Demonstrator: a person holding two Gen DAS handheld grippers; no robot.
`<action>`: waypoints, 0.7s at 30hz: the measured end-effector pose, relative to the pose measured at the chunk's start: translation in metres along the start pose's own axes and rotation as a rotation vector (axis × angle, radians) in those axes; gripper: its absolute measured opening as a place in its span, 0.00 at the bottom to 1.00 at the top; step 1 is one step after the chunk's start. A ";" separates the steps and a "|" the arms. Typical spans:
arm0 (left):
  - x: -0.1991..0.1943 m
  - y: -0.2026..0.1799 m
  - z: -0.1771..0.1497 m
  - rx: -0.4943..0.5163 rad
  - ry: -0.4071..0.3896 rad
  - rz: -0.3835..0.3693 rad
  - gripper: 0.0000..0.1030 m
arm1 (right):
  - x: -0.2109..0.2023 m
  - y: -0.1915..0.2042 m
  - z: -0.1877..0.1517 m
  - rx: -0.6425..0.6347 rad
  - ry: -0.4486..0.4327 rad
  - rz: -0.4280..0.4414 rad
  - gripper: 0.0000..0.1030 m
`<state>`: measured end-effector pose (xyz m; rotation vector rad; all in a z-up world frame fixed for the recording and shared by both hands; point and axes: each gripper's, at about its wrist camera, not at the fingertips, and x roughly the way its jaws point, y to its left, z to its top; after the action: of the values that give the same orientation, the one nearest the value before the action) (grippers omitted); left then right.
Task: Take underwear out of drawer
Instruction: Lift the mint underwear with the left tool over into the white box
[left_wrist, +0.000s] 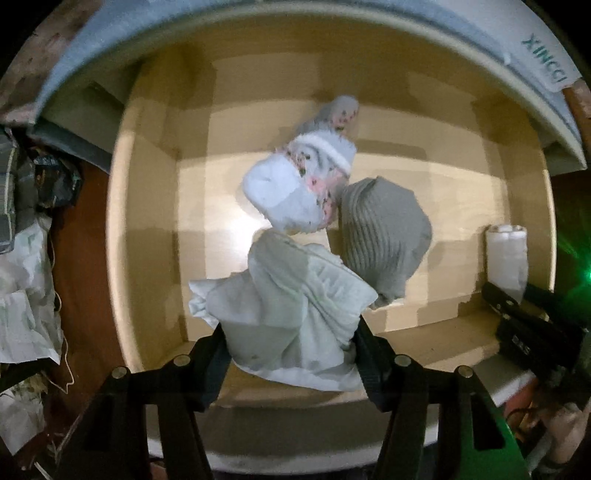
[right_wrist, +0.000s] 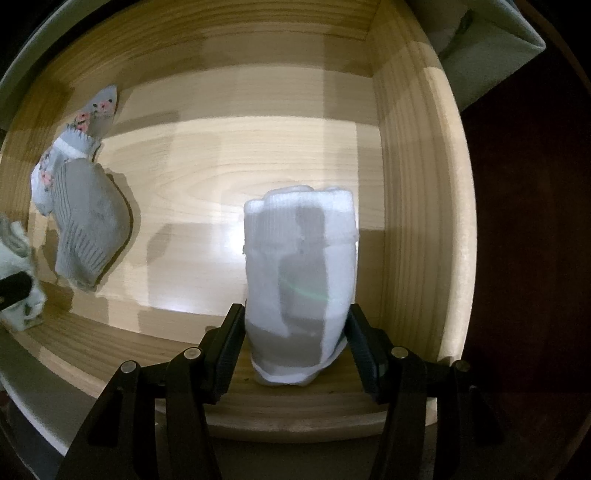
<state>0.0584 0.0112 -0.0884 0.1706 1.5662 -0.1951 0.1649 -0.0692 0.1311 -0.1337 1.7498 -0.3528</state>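
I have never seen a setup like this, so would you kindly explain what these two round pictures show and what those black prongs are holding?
A person holds a two-finger gripper in each hand; each carries a fisheye camera looking along its black fingers. Both look down into a wooden drawer. In the left camera's picture, the left gripper clamps a pale crumpled garment. In the right camera's picture, the right gripper straddles a rolled white sock bundle; a firm grip is unclear. A grey ribbed bundle and a floral piece lie on the drawer floor.
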 end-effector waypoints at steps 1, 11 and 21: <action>-0.006 -0.001 -0.003 0.002 -0.016 0.005 0.60 | 0.000 0.001 -0.001 0.005 -0.006 -0.005 0.48; -0.041 0.008 -0.009 0.011 -0.213 0.002 0.60 | -0.002 0.002 -0.006 0.030 -0.062 0.001 0.41; -0.087 0.010 -0.018 0.036 -0.363 0.001 0.60 | -0.002 0.009 -0.012 0.025 -0.100 0.011 0.38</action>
<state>0.0436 0.0268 -0.0012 0.1544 1.2021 -0.2389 0.1550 -0.0584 0.1328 -0.1217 1.6466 -0.3545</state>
